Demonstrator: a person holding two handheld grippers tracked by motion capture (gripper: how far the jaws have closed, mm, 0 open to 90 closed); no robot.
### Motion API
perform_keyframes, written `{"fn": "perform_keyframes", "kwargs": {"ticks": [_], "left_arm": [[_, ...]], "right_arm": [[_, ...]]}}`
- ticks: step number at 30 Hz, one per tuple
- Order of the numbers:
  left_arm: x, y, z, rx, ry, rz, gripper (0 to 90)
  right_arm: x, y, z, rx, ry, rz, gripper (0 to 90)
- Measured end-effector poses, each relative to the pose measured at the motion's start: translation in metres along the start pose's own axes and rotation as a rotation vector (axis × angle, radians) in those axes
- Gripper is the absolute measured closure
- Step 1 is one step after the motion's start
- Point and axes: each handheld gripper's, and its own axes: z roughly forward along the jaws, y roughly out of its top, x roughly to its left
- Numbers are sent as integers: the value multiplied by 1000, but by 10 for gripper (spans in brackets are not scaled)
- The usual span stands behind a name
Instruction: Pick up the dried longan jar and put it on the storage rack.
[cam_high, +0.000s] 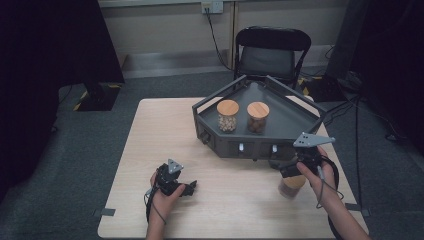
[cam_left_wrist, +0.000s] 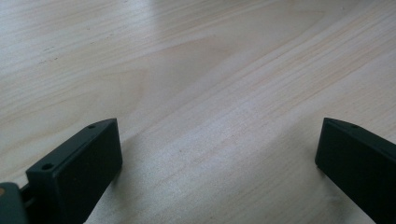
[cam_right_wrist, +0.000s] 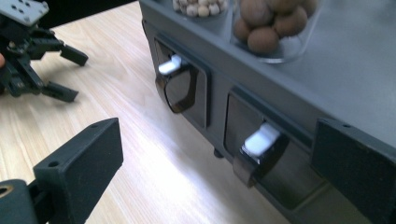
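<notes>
Two hand-held tongs are working over a pale wooden bench (cam_high: 165, 135). Nearest the person, the left tongs (cam_high: 189, 188) are resting low on the bench near its front left, gripped by the left hand (cam_high: 162, 196). The left gripper view is showing what the high view cannot: the jaws are standing wide apart with bare wood grain between them and nothing held.

To the right, the right hand (cam_high: 320, 182) is holding the right tongs (cam_high: 276, 165) just in front of a dark grey tray (cam_high: 295, 120). In the high view a wooden-lidded jar (cam_high: 291, 186) is standing on the bench directly beneath that hand, partly hidden by it. The right gripper view is showing those jaws wide open too, holding nothing, facing the tray's front wall, where two recessed latches (cam_right_wrist: 175, 86) with white tabs are sitting side by side; the left tongs are appearing farther off at its upper left.

Farther back, inside the tray, a jar of pale beans (cam_high: 227, 116) and a jar of brown nuts (cam_high: 257, 118) are standing close together, both capped with wooden lids. Beyond the bench, a black folding chair (cam_high: 270, 52) is facing the wall.
</notes>
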Motion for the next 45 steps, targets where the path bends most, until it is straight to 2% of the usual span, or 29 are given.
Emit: {"fn": "perform_keyframes", "kwargs": {"ticks": [7, 11, 19, 23, 30, 38, 45], "left_arm": [[0, 0, 0, 0, 0, 0, 2], [0, 0, 0, 0, 0, 0, 2], [0, 0, 0, 0, 0, 0, 2], [0, 0, 0, 0, 0, 0, 2], [0, 0, 0, 0, 0, 0, 2], [0, 0, 0, 0, 0, 0, 2], [0, 0, 0, 0, 0, 0, 2]], "right_arm": [[-1, -15, -3, -7, 17, 23, 15], [4, -20, -5, 5, 2, -1, 15], [3, -36, -12, -1, -3, 5, 13], [1, -45, -13, -11, 14, 0, 13], [4, -57, -15, -10, -1, -21, 13], [3, -71, -18, -14, -1, -19, 12], [4, -80, -18, 7, -7, -39, 13]]}}
